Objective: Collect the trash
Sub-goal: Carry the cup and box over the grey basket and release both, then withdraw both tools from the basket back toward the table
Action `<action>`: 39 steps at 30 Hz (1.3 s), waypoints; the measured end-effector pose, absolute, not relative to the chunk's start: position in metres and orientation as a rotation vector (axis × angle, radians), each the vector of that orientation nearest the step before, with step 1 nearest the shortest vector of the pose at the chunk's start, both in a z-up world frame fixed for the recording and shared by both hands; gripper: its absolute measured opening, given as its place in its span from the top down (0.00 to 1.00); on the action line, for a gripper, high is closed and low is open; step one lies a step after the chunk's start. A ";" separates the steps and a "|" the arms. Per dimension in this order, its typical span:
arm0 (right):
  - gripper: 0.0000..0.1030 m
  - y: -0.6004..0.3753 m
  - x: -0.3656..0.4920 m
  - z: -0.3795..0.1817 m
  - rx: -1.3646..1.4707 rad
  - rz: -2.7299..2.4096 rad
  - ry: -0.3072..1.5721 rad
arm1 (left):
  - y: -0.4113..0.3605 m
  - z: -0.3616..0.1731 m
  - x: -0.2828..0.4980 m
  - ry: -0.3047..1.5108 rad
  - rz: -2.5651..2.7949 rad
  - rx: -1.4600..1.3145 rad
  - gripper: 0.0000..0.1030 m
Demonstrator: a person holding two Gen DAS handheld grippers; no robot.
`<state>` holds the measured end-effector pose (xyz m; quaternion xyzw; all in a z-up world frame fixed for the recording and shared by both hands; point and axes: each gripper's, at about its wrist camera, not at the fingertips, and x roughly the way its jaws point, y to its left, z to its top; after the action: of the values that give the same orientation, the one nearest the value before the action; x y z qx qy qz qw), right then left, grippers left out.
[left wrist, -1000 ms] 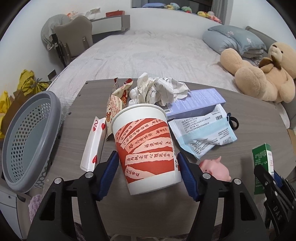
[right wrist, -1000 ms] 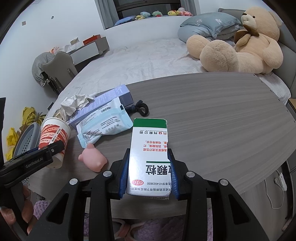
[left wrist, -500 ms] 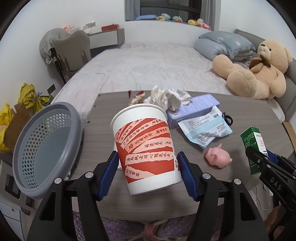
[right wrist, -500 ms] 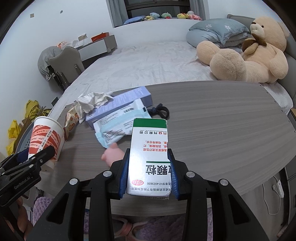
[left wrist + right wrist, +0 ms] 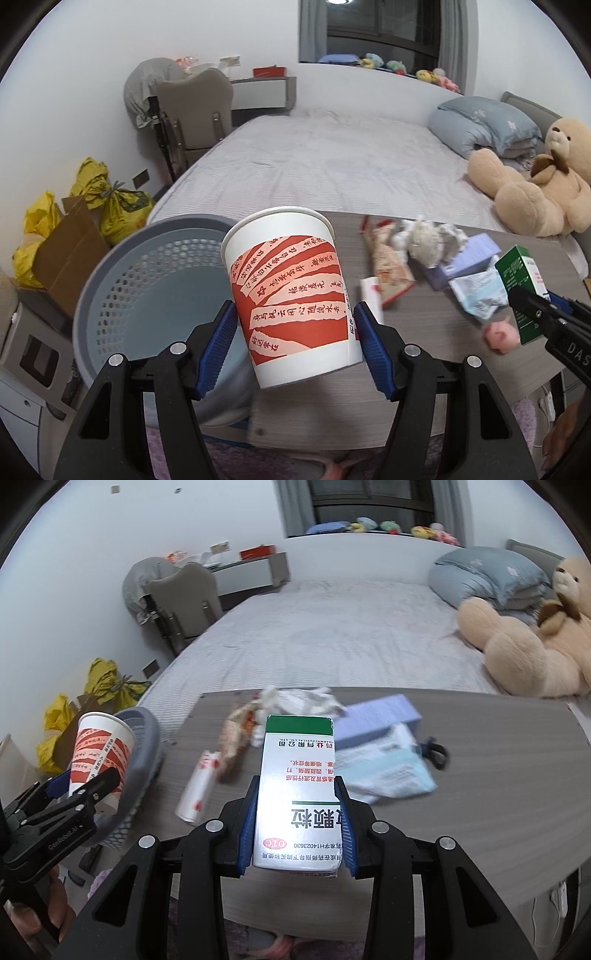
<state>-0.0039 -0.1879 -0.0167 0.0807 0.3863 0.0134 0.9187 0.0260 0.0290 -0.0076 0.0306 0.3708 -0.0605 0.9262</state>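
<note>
My left gripper (image 5: pixel 293 325) is shut on a red-and-white paper cup (image 5: pixel 288 291), held upright in the air at the table's left end, just right of the grey mesh basket (image 5: pixel 147 280). My right gripper (image 5: pixel 297 812) is shut on a green-and-white medicine box (image 5: pixel 297 786), held above the wooden table (image 5: pixel 498 812). The cup (image 5: pixel 99 753) and basket (image 5: pixel 146 746) also show at the left of the right wrist view. Left on the table lie crumpled paper (image 5: pixel 430 240), a snack wrapper (image 5: pixel 388 266), a mask packet (image 5: pixel 478 291) and a purple box (image 5: pixel 465 260).
A pink pig toy (image 5: pixel 498 334) and a black hair tie (image 5: pixel 434 751) lie on the table. A bed (image 5: pixel 332 166) with a teddy bear (image 5: pixel 543 184) lies behind. Yellow bags (image 5: pixel 107 199) and a cardboard box (image 5: pixel 70 258) stand left of the basket.
Both grippers have lifted and swung left with their loads. The cup has gone from over the table to beside the basket's rim. The medicine box has moved left above the table.
</note>
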 end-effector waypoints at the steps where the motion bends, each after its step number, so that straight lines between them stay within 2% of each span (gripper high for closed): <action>1: 0.65 -0.179 0.002 -0.016 0.159 0.047 0.796 | 0.037 -0.008 0.028 0.762 -0.112 0.066 0.39; 19: 0.64 -0.019 0.083 -0.026 0.027 0.378 0.866 | 0.152 -0.033 0.062 0.834 0.055 -0.003 0.38; 31: 0.64 0.020 0.103 -0.038 -0.003 0.454 0.891 | 0.181 -0.042 0.071 0.857 0.115 -0.045 0.38; 33: 0.55 0.022 0.104 -0.037 0.000 0.458 0.889 | 0.184 -0.042 0.071 0.860 0.124 -0.049 0.34; 34: 0.45 0.023 0.104 -0.037 -0.002 0.458 0.884 | 0.186 -0.043 0.071 0.862 0.129 -0.052 0.31; 35: 0.42 0.023 0.103 -0.036 -0.005 0.453 0.870 | 0.187 -0.043 0.071 0.863 0.132 -0.056 0.30; 39: 0.42 0.026 0.101 -0.035 -0.021 0.443 0.859 | 0.192 -0.044 0.072 0.865 0.142 -0.065 0.29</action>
<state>0.1008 0.0260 -0.0353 -0.0102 0.4130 0.2132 0.8854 0.0716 0.1924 -0.0439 -0.0312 0.4185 0.0685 0.9051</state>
